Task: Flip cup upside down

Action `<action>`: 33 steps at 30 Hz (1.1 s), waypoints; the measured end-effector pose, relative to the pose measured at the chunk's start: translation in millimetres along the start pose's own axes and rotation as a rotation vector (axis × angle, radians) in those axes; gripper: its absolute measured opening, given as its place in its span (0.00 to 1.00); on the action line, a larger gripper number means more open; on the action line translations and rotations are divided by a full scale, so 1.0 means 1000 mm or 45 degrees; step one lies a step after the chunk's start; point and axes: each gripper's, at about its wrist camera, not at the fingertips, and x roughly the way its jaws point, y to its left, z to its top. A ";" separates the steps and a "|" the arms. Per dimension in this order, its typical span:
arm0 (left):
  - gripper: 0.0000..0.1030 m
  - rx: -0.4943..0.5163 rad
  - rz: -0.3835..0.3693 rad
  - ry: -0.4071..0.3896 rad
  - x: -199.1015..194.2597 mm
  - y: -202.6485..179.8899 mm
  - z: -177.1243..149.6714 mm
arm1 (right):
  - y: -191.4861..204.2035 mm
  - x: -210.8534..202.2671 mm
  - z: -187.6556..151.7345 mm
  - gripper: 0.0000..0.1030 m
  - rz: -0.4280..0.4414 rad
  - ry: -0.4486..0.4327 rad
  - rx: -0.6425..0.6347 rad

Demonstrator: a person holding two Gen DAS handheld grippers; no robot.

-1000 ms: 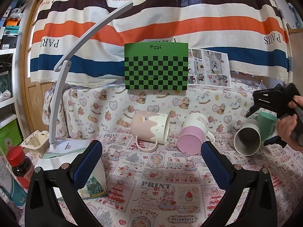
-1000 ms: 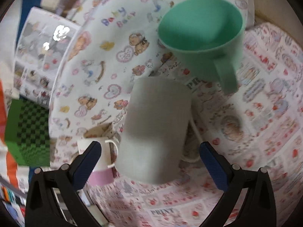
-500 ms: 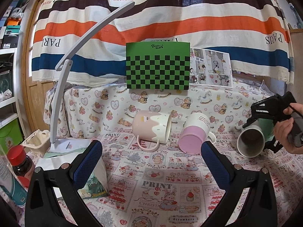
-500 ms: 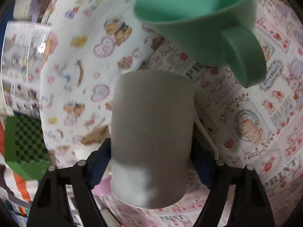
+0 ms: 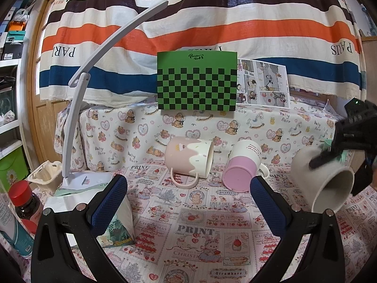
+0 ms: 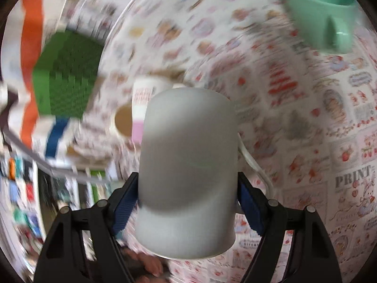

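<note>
Grey cup [image 6: 188, 165]: smooth matte cylinder w/ a thin white loop handle, clamped across its body by the right gripper [image 6: 187, 200], blue ribbed pads [image 6: 123, 202] pressed on both sides. From the left wrist view the cup [image 5: 322, 179] sits at the far right of the scene, raised off the cloth and tilted, open mouth facing down toward the near side; inside looks empty, pale grey. Right gripper [image 5: 348, 151] is blurred there, so finger detail is hard to read.

Left gripper [image 5: 188, 202] has its tongs wide apart, nothing between them, low over the near part of the table; pads are blue w/ a fine dimpled texture on black plastic arms.

Table cover [image 5: 193, 235] is printed cotton-type fabric, bears, strawberries, "PRINT" panels. Mid-table: pink-and-cream mug [image 5: 188, 158] lying on its side, glossy, drip-pattern glaze, mouth to the right, handle down. Just right of it a white-and-pink mug [image 5: 242, 165] also on its side, flat pink base facing near. Mint green cup [image 6: 315, 11], smooth plastic look, chunky handle, lies beyond the grey one; contents can't be seen.

Far: green checkerboard card [image 5: 197, 81] upright against striped curtain [image 5: 188, 23]. Left: white curved desk lamp [image 5: 77, 108], red-capped bottle [image 5: 23, 202] w/ dark liquid, cream egg-carton piece [image 5: 44, 176].
</note>
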 end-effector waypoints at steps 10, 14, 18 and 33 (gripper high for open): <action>1.00 0.000 0.000 0.000 0.000 0.000 0.000 | 0.007 0.040 -0.014 0.76 -0.084 0.046 -0.159; 1.00 0.000 0.000 0.001 0.000 0.000 0.000 | 0.010 0.047 -0.018 0.79 -0.105 0.045 -0.208; 1.00 0.000 0.000 0.000 0.000 0.000 0.000 | 0.019 0.035 -0.022 0.98 -0.099 -0.016 -0.300; 1.00 0.000 0.000 0.000 0.000 0.000 0.000 | -0.003 -0.064 -0.057 1.00 -0.324 -0.817 -0.932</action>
